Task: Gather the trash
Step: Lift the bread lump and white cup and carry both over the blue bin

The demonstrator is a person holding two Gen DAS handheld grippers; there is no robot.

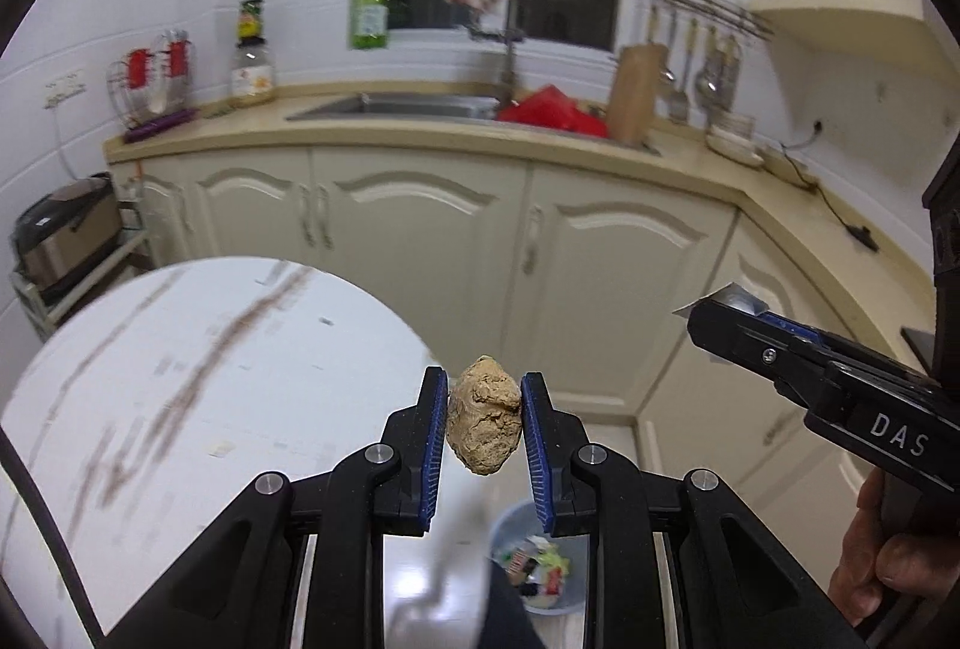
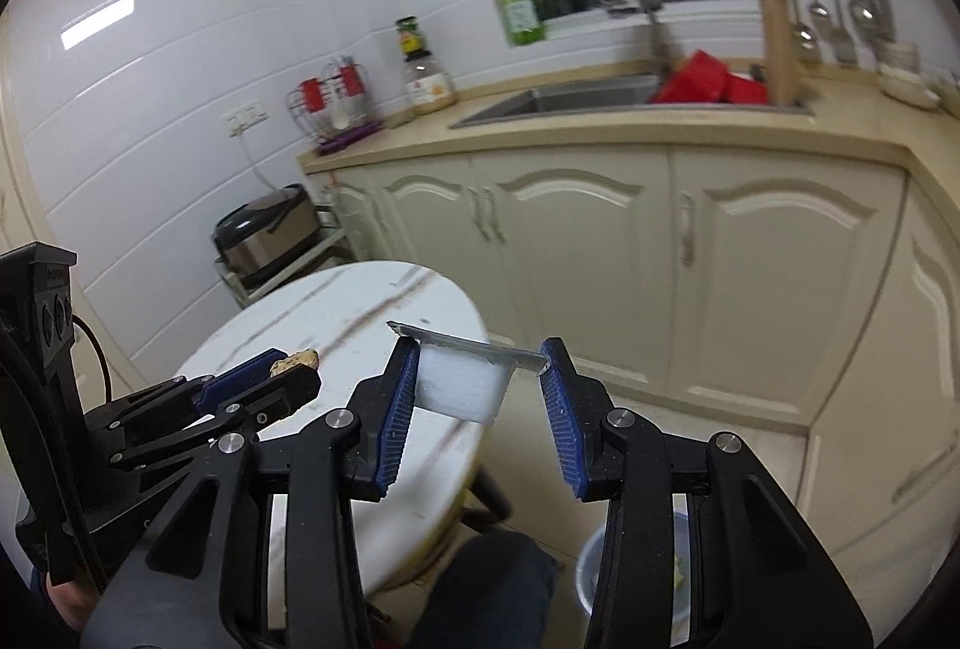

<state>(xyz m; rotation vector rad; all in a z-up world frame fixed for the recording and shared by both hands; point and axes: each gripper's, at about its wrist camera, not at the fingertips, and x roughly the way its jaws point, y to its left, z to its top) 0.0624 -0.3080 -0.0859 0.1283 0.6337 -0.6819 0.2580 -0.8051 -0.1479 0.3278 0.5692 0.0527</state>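
My left gripper (image 1: 485, 409) is shut on a brown crumpled lump (image 1: 483, 421), pinched between both blue pads above the floor. Straight below it stands a pale blue trash bin (image 1: 540, 559) with several scraps inside. My right gripper (image 2: 480, 379) is shut on a small white plastic cup (image 2: 462, 385) with a foil lid; one pad presses its side, the other the lid's rim. In the left wrist view the right gripper (image 1: 711, 316) comes in from the right with the foil edge showing. In the right wrist view the left gripper (image 2: 288, 370) and the lump (image 2: 294, 362) show on the left, with the bin (image 2: 591, 565) half hidden low down.
A round white marble table (image 1: 180, 379) (image 2: 360, 313) lies to the left. Cream cabinets (image 1: 420, 241) and a counter with a sink (image 1: 390, 105) and red items (image 1: 552, 108) run behind. A rice cooker (image 1: 66, 235) sits on a rack. A hand (image 1: 882, 547) holds the right gripper.
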